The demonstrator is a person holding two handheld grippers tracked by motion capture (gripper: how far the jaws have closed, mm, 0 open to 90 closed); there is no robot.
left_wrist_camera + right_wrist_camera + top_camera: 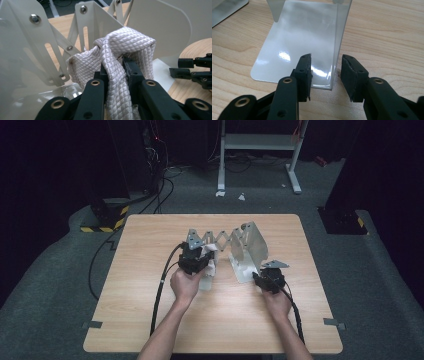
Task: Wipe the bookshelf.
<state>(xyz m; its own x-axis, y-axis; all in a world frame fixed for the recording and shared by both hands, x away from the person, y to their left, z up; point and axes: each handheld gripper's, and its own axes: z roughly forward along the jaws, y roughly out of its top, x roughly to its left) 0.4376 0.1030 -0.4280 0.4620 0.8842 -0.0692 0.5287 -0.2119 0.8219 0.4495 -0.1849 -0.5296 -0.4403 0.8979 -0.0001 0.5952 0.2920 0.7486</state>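
Observation:
A white metal scissor rack (250,245) stands on the wooden table (150,320), its panels (22,45) joined by slotted cross bars. My left gripper (197,260) is at the rack's left end, shut on a white woven cloth (125,50) that is bunched up over its jaws (115,67). The cloth (210,255) hangs against the left panel. My right gripper (260,279) is at the front of the rack's right panel. Its jaws (327,60) stand open on either side of the upright plate's edge (339,30), above the flat base plate (287,42).
The right gripper (175,67) appears at the right of the left gripper view. Behind the table, a white metal frame (260,142) stands on the grey floor. A black base with yellow stripes (105,217) and cables lie at the back left.

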